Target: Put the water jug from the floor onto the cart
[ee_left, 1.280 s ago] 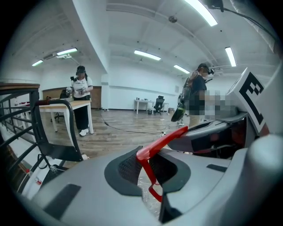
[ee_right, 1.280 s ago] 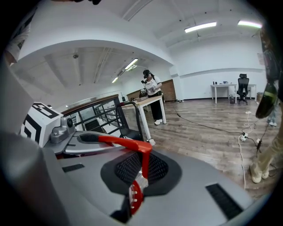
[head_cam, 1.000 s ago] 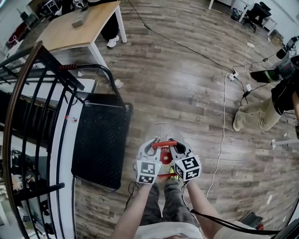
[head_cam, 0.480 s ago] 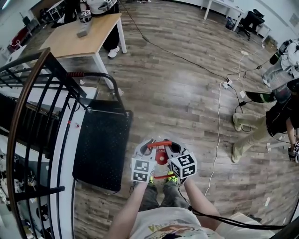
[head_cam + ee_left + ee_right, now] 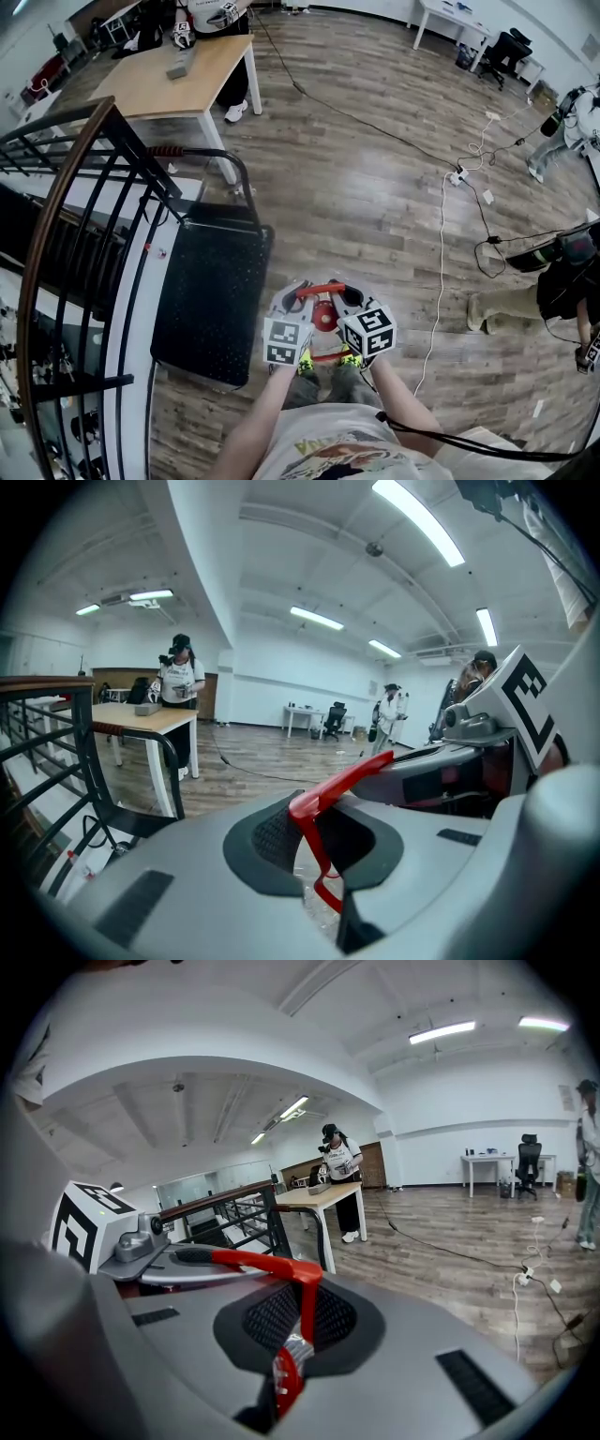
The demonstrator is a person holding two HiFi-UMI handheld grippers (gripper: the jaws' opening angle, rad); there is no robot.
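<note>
Wood floor (image 5: 375, 187) fills the room. At the left stands the black cart (image 5: 208, 281), its long axis running near to far. Just right of it the jug (image 5: 324, 318) hangs by its red handle (image 5: 326, 288), off the floor by my judgement. The left gripper (image 5: 298, 298), the nearer one to the cart, has just been closing onto that handle. The right gripper (image 5: 349, 298) is clamped on it too. The jug must travel left. No label can be read.

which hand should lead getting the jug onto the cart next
Left, probably. The left tongs and right tongs both clamp the red handle of the water jug, the left having just closed tighter on it. The cart lies on the left side, nearer the left tongs, so left leads and right follows.
</note>
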